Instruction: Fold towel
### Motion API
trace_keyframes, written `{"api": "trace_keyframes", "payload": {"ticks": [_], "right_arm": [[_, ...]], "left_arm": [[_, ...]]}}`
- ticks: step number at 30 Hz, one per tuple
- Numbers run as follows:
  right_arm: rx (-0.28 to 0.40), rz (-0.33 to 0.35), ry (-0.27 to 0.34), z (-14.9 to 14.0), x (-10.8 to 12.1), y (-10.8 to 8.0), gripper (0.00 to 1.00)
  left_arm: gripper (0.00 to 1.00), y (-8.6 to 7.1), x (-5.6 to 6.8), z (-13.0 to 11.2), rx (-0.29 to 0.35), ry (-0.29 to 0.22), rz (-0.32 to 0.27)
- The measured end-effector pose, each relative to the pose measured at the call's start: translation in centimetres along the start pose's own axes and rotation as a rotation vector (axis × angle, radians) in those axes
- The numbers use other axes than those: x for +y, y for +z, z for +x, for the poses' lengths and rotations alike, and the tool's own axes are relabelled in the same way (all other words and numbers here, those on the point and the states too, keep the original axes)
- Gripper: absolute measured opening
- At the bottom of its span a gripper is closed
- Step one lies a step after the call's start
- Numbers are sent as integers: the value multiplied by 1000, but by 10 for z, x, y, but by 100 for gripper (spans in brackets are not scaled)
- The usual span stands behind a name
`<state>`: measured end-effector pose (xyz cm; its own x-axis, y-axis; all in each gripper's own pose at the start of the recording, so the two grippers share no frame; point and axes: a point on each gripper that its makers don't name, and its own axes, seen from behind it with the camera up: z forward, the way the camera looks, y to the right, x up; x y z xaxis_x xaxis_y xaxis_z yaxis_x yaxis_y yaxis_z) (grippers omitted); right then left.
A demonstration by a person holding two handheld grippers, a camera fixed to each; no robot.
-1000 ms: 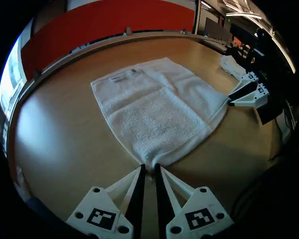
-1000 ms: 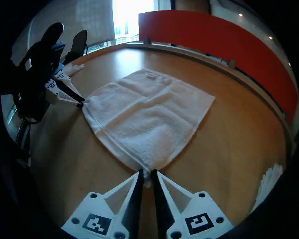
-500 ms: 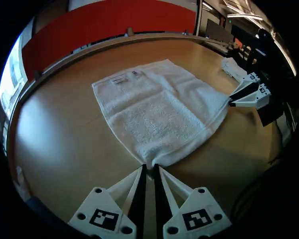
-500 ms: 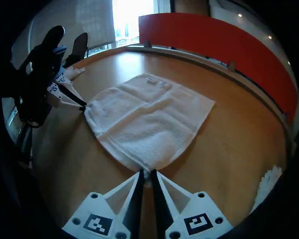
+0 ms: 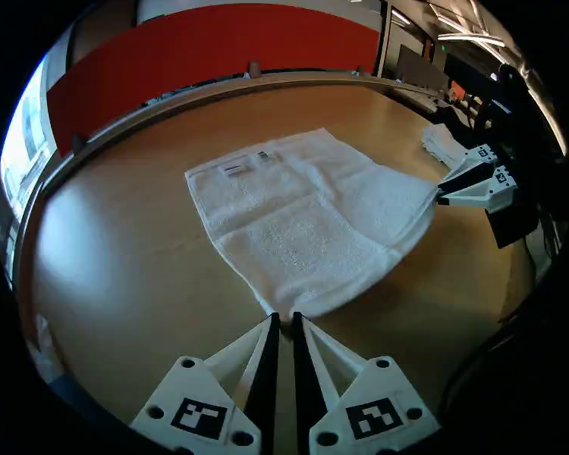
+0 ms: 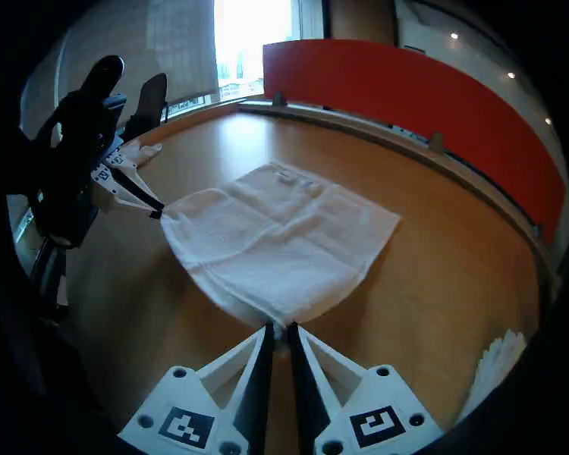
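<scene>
- The near edge of the towel (image 5: 307,220) has come up off the desk (image 5: 133,250) over the last second. It lay flat then; now it hangs in a shallow curve between the two corners, with a shadow under it.
- The left tongs (image 5: 284,317) are clamped on the near corner at 6 o'clock in the left gripper view. The fingers are almost together, with the cloth running into the slit between them.
- The right tongs (image 6: 279,326) hold the other near corner the same way, at 6 o'clock in the right gripper view.
- Each pair also shows in the other's view: the right tongs at 3 o'clock in the left gripper view, the left tongs at 9 o'clock in the right gripper view, tips on the corners.
- The far edge, with its label (image 5: 243,163), lies on the desk toward 12 o'clock.
- My reading: the lift for the first fold has begun. The near edge has yet to be carried over to the far one.
- Hard to make out:
  - The pinched cloth itself sits behind the fingertips, so how deep each bite goes is unclear.
  - The label is too small to read.
  - The hands on the far tongs are only dark shapes.
  - A white pile (image 5: 440,140) at 2 o'clock is cut off — folded cloth, probably.
</scene>
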<state>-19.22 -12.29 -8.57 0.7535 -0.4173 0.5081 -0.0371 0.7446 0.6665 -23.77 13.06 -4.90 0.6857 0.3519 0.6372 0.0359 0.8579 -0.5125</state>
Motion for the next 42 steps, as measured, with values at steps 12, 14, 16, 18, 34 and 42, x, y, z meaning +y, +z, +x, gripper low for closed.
{"api": "trace_keyframes", "payload": {"ticks": [12, 14, 16, 18, 34, 42], "right_arm": [[29, -3, -15, 20, -3, -14, 15], [33, -5, -15, 23, -3, -16, 15], [37, -7, -14, 26, -3, -19, 15], [39, -7, -14, 28, -4, -22, 15], [54, -3, -28, 49, -10, -58, 15], [52, -2, -32, 54, -12, -70, 15]], "left_arm": [[12, -20, 4, 15, -1, -2, 0], [12, -24, 4, 18, 2, -3, 3], [12, -28, 4, 22, 5, -4, 7], [12, -33, 4, 25, 9, -5, 9], [12, -78, 9, 41, 41, -66, 9], [12, -95, 19, 40, 40, -100, -1]]}}
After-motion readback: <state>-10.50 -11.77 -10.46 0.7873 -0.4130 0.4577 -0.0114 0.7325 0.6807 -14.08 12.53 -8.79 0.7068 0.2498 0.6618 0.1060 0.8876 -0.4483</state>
